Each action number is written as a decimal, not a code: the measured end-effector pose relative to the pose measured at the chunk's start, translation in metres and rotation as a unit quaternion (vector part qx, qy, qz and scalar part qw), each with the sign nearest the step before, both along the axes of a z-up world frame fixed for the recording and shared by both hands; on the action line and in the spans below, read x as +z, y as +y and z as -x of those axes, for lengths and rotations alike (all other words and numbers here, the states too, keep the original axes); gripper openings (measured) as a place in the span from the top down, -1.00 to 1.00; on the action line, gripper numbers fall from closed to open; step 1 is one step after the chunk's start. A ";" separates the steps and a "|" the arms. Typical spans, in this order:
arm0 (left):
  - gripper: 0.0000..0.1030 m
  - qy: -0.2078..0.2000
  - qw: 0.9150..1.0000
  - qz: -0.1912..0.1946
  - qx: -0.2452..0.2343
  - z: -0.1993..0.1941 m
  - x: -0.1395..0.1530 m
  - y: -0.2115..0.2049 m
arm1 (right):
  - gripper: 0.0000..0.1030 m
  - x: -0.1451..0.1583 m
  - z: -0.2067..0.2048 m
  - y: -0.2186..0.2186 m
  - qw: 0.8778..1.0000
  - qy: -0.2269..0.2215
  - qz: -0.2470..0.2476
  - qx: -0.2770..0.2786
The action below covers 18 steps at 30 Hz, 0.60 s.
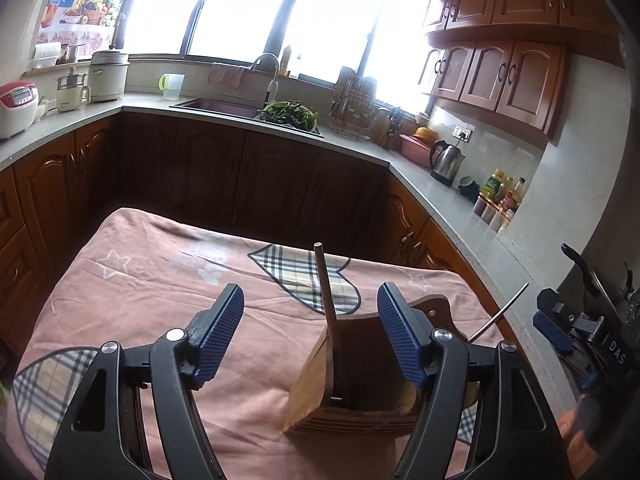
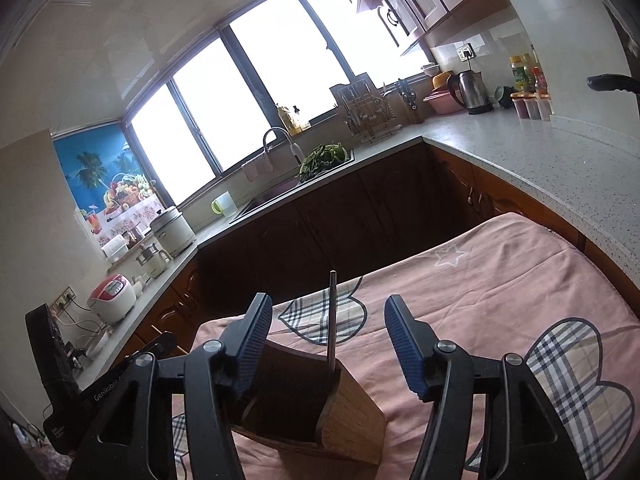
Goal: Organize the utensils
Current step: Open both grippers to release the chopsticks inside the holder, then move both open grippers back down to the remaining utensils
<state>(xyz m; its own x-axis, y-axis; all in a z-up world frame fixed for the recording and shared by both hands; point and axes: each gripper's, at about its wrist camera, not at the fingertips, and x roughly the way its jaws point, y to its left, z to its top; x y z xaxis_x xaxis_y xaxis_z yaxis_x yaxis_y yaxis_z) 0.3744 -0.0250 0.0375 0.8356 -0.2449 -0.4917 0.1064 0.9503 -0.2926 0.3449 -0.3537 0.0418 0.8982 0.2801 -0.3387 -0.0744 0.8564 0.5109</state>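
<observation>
The left gripper (image 1: 310, 334) has its blue pads wide apart and holds nothing. Low in the middle of the left wrist view, a wooden utensil holder (image 1: 352, 380) sits between and below the pads, and a brown chopstick (image 1: 327, 296) stands up out of it, leaning on its wall. The right gripper (image 2: 328, 346) is wide apart too and holds nothing; in its view a grey metal chopstick (image 2: 332, 320) stands in the same holder, just behind the gap. At the right edge of the left wrist view a thin metal stick pokes up beside the holder; I cannot tell if it is the same one. I think a pad could bump a chopstick or the holder as a hand pulls away, and the tall holder could tip, because the pink cloth (image 1: 140, 280) under it looks soft and wrinkly. The cloth has stars and checked hearts. Behind, in the upper part, are dark cabinets, a grey counter, a sink (image 1: 216, 105) with greens, a kettle (image 1: 446, 162) and bright windows.
</observation>
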 end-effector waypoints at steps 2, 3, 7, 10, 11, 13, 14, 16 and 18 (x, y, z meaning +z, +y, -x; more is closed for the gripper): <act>-0.65 -0.006 1.000 -0.001 0.002 0.014 0.003 0.002 | -0.50 0.001 0.011 -0.006 1.000 -0.001 -0.013 0.000; -0.71 -0.011 1.000 0.000 0.002 0.022 0.004 0.004 | -0.58 0.001 0.017 -0.009 1.000 -0.004 -0.017 -0.003; -0.79 -0.016 1.000 -0.009 -0.001 0.051 0.006 0.005 | -0.73 0.001 0.045 -0.017 1.000 -0.006 -0.020 -0.013; -0.82 -0.012 1.000 -0.011 -0.009 0.072 0.004 0.003 | -0.74 -0.002 0.064 -0.021 1.000 0.000 -0.022 -0.015; -0.83 -0.010 1.000 -0.012 -0.011 0.078 0.003 0.002 | -0.74 -0.003 0.071 -0.022 1.000 0.002 -0.021 -0.016; -0.83 -0.007 1.000 -0.013 -0.016 0.090 0.000 0.000 | -0.74 -0.005 0.084 -0.024 1.000 0.005 -0.020 -0.015; -0.83 -0.004 1.000 -0.014 -0.018 0.096 -0.002 -0.001 | -0.74 -0.007 0.090 -0.025 1.000 0.008 -0.019 -0.015; -0.83 0.001 1.000 -0.017 -0.025 0.106 -0.006 -0.005 | -0.74 -0.010 0.102 -0.025 1.000 0.012 -0.014 -0.013; -0.83 0.006 0.999 -0.022 -0.029 0.114 -0.010 -0.007 | -0.74 -0.014 0.114 -0.026 1.000 0.017 -0.009 -0.013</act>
<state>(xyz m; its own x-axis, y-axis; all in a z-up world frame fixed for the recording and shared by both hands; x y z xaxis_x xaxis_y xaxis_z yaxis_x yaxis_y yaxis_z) 0.2602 -0.0324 0.0271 0.8150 -0.2699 -0.5127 0.1577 0.9548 -0.2519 0.2313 -0.3799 0.0282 0.8931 0.2628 -0.3651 -0.0338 0.8485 0.5281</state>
